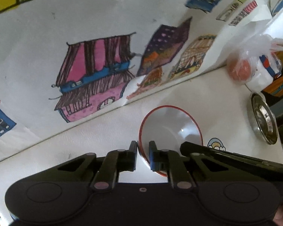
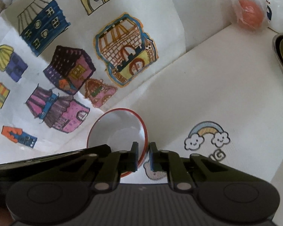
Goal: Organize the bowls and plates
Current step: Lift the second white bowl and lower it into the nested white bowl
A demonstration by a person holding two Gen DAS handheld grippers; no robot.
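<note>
Both grippers clamped on one bowl; sorting barely begun.

I have the left gripper (image 1: pixel 143 155) and right gripper (image 2: pixel 143 156) pinching opposite rims of the red-rimmed white bowl (image 1: pixel 169 126), beside the rainbow print (image 2: pixel 207 137). Steel plate (image 1: pixel 264 118), beyond the print, waits unstacked.

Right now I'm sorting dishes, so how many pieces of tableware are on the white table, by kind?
Red-rimmed white bowl: 1, its rim pinched by the left tongs and the right tongs on opposite sides
Steel plate: 1, at the table's far edge
Total: 2
</note>
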